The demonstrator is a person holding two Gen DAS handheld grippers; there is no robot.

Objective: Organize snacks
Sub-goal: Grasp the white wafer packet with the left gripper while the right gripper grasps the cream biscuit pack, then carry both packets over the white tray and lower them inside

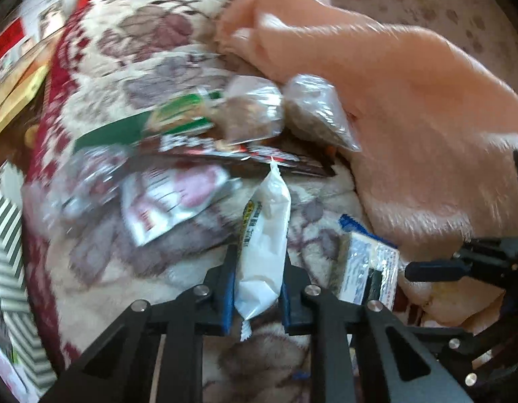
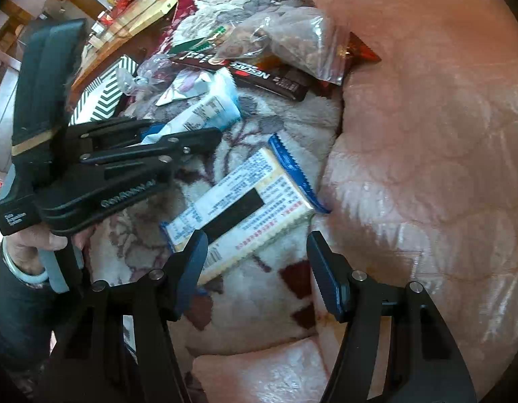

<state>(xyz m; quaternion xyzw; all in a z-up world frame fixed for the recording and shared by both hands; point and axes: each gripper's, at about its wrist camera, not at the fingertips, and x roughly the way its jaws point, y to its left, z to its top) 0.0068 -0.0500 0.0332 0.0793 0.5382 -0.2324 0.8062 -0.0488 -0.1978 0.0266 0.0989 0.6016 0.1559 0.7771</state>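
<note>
White snack packet (image 1: 264, 241) clamped in left hand-held gripper (image 1: 259, 288); right hand-held gripper (image 2: 259, 268) apart above blue-edged packet (image 2: 245, 201).

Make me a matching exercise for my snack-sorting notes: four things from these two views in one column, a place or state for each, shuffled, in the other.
Things:
1. white snack packet
2. flat packet with the blue serrated edge
3. Nescafe stick
4. right gripper

Places or states:
A. jaws wide apart, nothing held
B. lying on the floral blanket, ahead of the open jaws
C. pinched between the left gripper's pads
D. partly under clear bags of brown snacks

Pairs: 1-C, 2-B, 3-D, 4-A
</note>
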